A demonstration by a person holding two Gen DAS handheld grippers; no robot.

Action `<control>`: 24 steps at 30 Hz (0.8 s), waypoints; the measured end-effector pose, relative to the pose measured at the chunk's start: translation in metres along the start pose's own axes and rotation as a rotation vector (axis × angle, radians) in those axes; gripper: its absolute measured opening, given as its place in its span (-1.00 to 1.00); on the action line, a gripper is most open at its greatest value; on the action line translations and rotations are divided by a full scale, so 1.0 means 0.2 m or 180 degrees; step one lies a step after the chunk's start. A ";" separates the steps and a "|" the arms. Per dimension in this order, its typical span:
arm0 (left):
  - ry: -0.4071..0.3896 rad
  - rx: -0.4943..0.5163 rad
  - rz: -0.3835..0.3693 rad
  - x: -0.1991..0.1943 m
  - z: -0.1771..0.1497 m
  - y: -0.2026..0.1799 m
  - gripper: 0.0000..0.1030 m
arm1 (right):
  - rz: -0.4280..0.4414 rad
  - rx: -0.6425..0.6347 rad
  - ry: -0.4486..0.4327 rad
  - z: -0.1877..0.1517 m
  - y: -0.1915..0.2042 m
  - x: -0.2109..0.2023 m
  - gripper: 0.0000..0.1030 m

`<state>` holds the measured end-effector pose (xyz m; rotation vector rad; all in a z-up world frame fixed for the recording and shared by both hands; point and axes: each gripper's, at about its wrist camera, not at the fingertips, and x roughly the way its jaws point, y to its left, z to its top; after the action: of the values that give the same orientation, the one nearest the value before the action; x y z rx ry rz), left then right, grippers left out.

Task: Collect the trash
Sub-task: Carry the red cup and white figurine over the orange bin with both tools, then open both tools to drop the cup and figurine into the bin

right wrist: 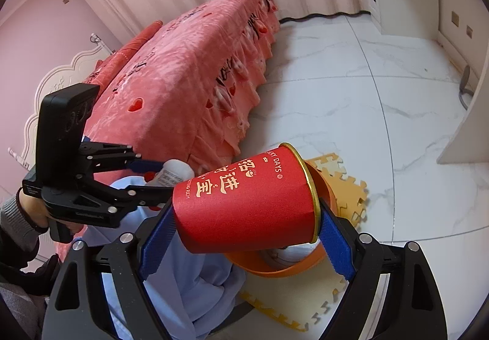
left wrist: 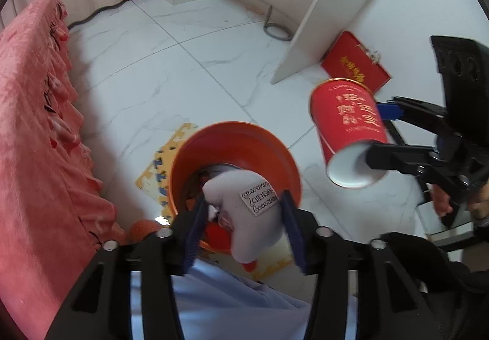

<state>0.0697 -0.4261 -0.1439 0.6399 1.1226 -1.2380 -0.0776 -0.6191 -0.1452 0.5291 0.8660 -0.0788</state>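
While the left hand-held gripper (left wrist: 244, 217) hangs over the orange bin (left wrist: 235, 138), a soft white plush toy (left wrist: 250, 211) with a sewn label sits between its blue ribbed pads; the jaws stand parted, and whether the pads press the toy cannot be told. Bin: round, smooth plastic, mouth up, scraps inside. Right hand-held gripper (right wrist: 244, 233) clamped end to end on a red paper canister (right wrist: 244, 202), cylindrical, gold rim, gold characters, tilted with its white base toward the camera in the left wrist view; it hovers just above and beside the bin.

Floor (left wrist: 171, 65): glossy white marble-look tile with grey veins. Yellow foam puzzle mat (right wrist: 345, 187) under the bin. Pale blue cloth (right wrist: 171, 279) bunched near the bin. Bed (right wrist: 189, 80) draped in a plush pink cover with frilled edge. White desk (left wrist: 321, 13) panel by the wall, a flat red box (left wrist: 354, 62) leaning at its foot.

Both grippers pitch steeply downward; a hand (right wrist: 30, 205) in a grey sleeve grips the left handle.
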 end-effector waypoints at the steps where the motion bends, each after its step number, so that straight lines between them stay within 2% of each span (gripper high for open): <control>1: -0.0002 0.0009 0.0021 0.01 0.00 0.00 0.09 | 0.0001 0.0009 0.0018 0.00 -0.01 0.01 0.64; 3: 0.0021 -0.0002 -0.0006 0.02 0.01 -0.01 0.10 | 0.0015 0.0014 0.0038 0.00 -0.01 0.03 0.64; 4: 0.0028 -0.0010 0.0009 0.02 0.01 -0.01 0.20 | 0.0020 0.0011 0.0043 0.00 -0.01 0.04 0.64; 6: 0.0049 -0.0017 0.0006 0.02 0.01 0.00 0.27 | 0.0035 0.0002 0.0055 0.01 0.00 0.06 0.64; 15: 0.0076 -0.0116 0.0050 -0.01 -0.03 0.02 0.27 | 0.0062 -0.0073 0.0135 0.01 0.04 0.13 0.65; 24: 0.0088 -0.0222 0.0122 -0.04 -0.07 0.07 0.27 | -0.0054 -0.0034 0.0290 0.04 0.05 0.25 0.69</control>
<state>0.0785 -0.4071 -0.1434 0.6245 1.1664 -1.1554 -0.0370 -0.6065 -0.1732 0.5185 0.9595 -0.0660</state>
